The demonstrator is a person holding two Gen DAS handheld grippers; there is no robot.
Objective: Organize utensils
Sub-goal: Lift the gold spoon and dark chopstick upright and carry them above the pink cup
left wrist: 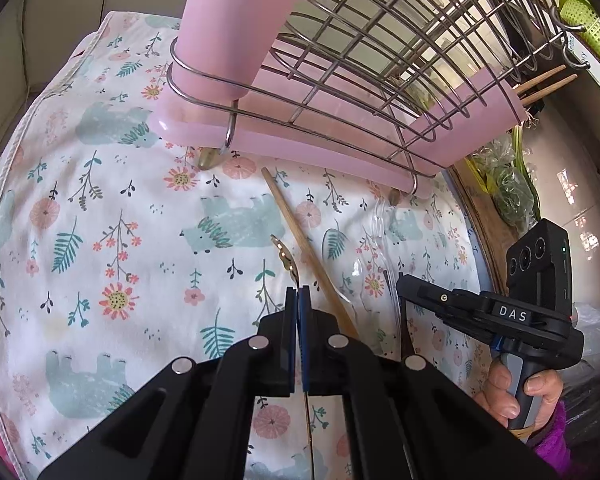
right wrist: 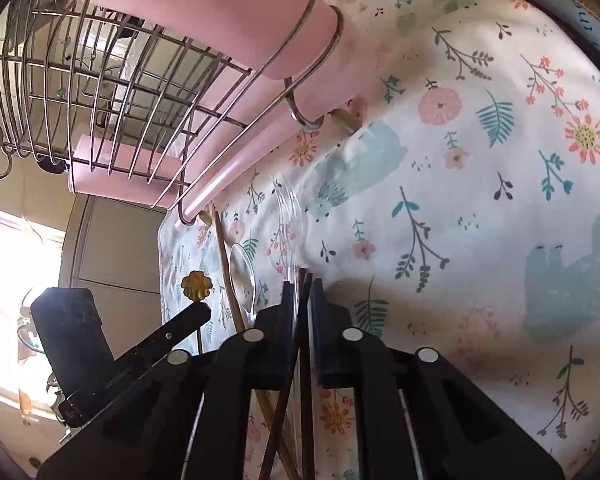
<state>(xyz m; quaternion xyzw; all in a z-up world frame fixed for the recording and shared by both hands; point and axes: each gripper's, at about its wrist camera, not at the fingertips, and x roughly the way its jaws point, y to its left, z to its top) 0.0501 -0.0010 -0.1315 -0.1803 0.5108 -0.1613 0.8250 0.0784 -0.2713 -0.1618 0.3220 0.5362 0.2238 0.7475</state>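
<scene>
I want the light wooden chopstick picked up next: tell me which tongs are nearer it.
Left. The left tongs, shut on a gold-handled utensil, sit right beside the light wooden chopstick. The right tongs, gripping dark chopsticks, are farther off, beyond the clear spoon.

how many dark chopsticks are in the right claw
2 dark chopsticks, both pinched in the right claw: one runs straight back, the other slants left. More could be hidden under the claw.
</scene>
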